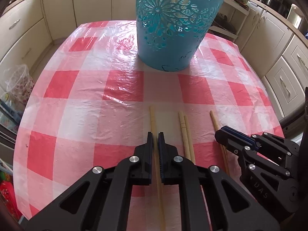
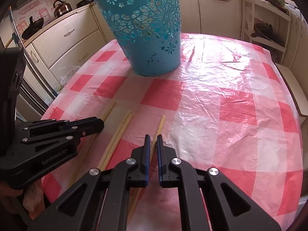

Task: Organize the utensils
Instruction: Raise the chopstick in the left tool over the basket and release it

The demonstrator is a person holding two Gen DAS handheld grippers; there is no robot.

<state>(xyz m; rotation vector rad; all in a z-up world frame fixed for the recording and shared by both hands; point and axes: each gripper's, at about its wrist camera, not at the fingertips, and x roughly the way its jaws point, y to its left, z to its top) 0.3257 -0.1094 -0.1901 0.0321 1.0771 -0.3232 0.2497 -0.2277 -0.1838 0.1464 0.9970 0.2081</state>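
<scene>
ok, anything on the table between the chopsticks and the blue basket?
Nothing visible. The four chopsticks, the leftmost, the middle pair and the rightmost, lie on the checked tablecloth, and only bare cloth stretches from their tips to the blue basket. Each gripper straddles a chopstick: left gripper, right gripper.

Four pale wooden chopsticks lie flat on the checked cloth, roughly parallel, ends toward the basket. The left chopstick (image 1: 153, 119) (image 2: 108, 110) lies alone. The middle pair (image 1: 184, 129) (image 2: 123, 123) lies side by side, touching. The right chopstick (image 1: 214, 120) (image 2: 160, 126) lies alone, slightly angled. The blue basket (image 1: 173, 25) (image 2: 146, 30), a tapered plastic bucket with cut-out flower patterns, stands upright well beyond them.
</scene>
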